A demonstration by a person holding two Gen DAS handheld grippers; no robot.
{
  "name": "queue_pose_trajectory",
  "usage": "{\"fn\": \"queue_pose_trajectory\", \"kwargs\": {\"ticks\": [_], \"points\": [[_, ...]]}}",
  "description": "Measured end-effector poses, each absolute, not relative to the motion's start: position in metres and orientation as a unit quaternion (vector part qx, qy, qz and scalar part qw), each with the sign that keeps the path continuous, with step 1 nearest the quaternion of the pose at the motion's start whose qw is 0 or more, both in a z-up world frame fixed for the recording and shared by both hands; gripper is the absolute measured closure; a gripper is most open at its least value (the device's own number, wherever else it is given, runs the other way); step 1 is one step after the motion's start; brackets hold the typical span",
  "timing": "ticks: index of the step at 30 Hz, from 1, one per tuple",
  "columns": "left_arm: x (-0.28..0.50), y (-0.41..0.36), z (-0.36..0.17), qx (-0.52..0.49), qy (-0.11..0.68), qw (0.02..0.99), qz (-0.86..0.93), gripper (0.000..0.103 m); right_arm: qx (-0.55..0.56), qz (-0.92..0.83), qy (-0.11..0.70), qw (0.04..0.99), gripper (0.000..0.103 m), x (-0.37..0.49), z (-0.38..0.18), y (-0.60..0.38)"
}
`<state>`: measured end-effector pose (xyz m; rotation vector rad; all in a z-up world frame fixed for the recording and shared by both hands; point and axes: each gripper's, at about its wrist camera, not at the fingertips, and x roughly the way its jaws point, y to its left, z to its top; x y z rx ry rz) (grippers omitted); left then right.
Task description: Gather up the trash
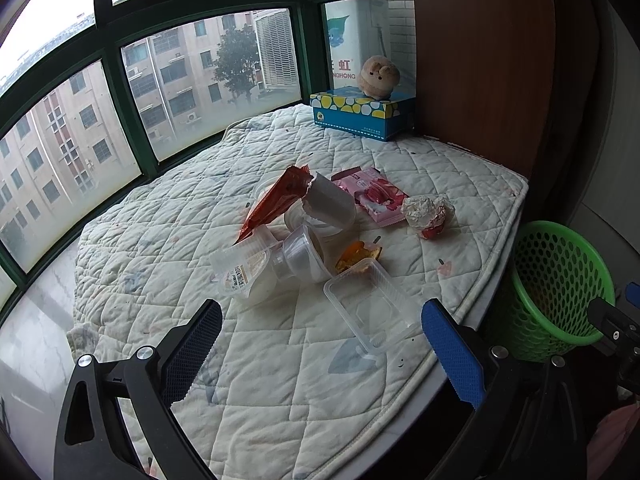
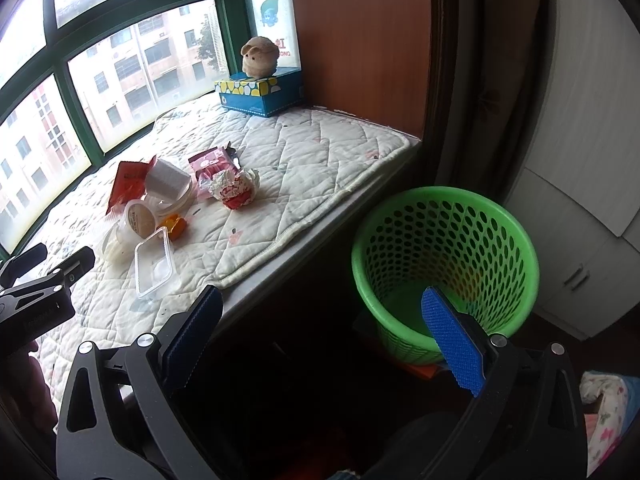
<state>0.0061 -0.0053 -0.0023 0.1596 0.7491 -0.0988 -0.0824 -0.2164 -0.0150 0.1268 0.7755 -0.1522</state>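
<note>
Trash lies in a pile on the quilted window-seat mat [image 1: 280, 380]: an orange wrapper [image 1: 276, 204], a pink snack pack [image 1: 372, 196], a crumpled foil wrapper [image 1: 428, 212], clear plastic cups [image 1: 304, 256], a labelled cup [image 1: 244, 272] and a clear plastic tray [image 1: 368, 304]. My left gripper [image 1: 320, 344] is open and empty, just in front of the tray. My right gripper [image 2: 324, 336] is open and empty, off the seat's edge beside the green mesh bin [image 2: 444, 256]. The bin looks empty. The pile also shows in the right wrist view [image 2: 160, 208].
A blue tissue box [image 1: 360, 114] with a plush toy [image 1: 378, 76] on it stands at the far corner by the window. A wooden panel [image 1: 480, 60] bounds the seat on the right. White cabinet doors [image 2: 580, 200] stand behind the bin.
</note>
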Motion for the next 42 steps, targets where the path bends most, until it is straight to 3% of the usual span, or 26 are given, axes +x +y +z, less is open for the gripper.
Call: {"fn": "queue_pose_trajectory", "kwargs": {"ticks": [42], "points": [[0.055,0.028,0.004,0.076,0.365,0.927,-0.03,0.006,0.049,-0.034,0.388,0.92,0.005,-0.036,-0.017,-0.202]]}}
